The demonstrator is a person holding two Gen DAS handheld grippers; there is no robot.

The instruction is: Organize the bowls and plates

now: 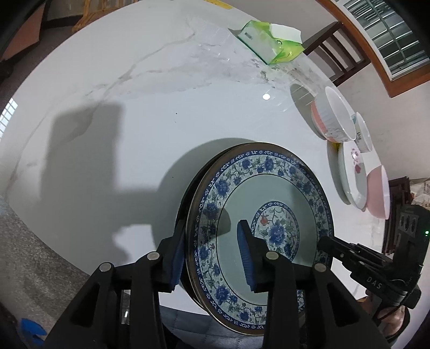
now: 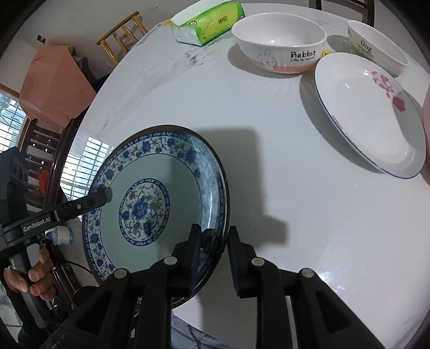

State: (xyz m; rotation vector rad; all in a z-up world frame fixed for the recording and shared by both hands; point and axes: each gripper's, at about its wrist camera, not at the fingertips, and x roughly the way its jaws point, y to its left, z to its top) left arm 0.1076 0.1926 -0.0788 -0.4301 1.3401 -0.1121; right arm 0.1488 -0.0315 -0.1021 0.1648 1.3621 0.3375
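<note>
A blue-and-white floral plate is held tilted over the near edge of the white marble table. My left gripper straddles its rim with a gap at the inner finger. My right gripper straddles the opposite rim, one finger inside, one outside, slightly apart. The plate's face shows in the right wrist view. A white Rabbit bowl, a Dog bowl and a white plate with pink flowers stand at the far right. A pink dish lies beside them.
A green tissue pack lies at the table's far edge. Wooden chairs stand around the table. The other hand-held gripper's body shows at the right of the left wrist view. A pink-covered box sits beyond the table.
</note>
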